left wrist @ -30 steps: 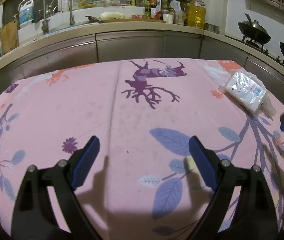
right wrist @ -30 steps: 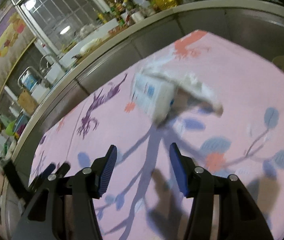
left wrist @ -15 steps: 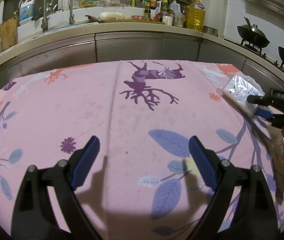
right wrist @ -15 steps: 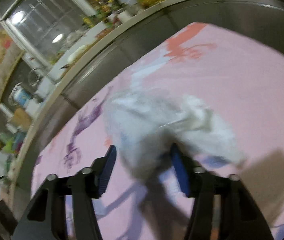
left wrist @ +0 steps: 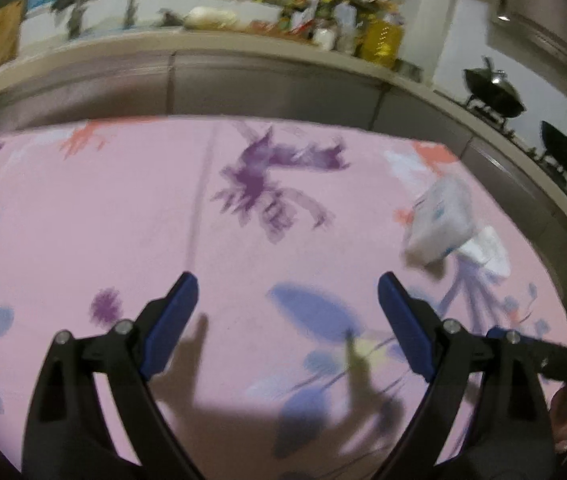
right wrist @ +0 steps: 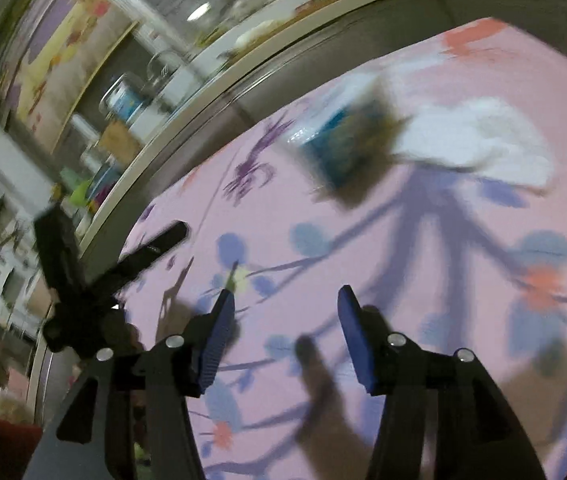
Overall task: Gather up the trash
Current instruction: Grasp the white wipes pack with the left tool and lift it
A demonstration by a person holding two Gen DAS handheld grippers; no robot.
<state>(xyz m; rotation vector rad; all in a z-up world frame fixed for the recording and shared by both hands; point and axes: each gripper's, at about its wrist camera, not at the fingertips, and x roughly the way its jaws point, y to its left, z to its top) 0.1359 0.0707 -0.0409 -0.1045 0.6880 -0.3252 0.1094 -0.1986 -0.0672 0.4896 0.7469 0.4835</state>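
While both frames are blurred, we see the tissue pack [left wrist: 441,222] on the pink tablecloth [left wrist: 123,216], white tissue [right wrist: 483,140] spilling out. Our left gripper [left wrist: 287,312] gapes wide, empty. Our right gripper [right wrist: 285,320], jaws just reopening, holds nothing, pack beyond its tips.

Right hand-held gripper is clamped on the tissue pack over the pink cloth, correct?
No. The right wrist view shows the right hand-held gripper open and empty, its jaws just reopened; the tissue pack lies ahead of it, apart, on the pink cloth.
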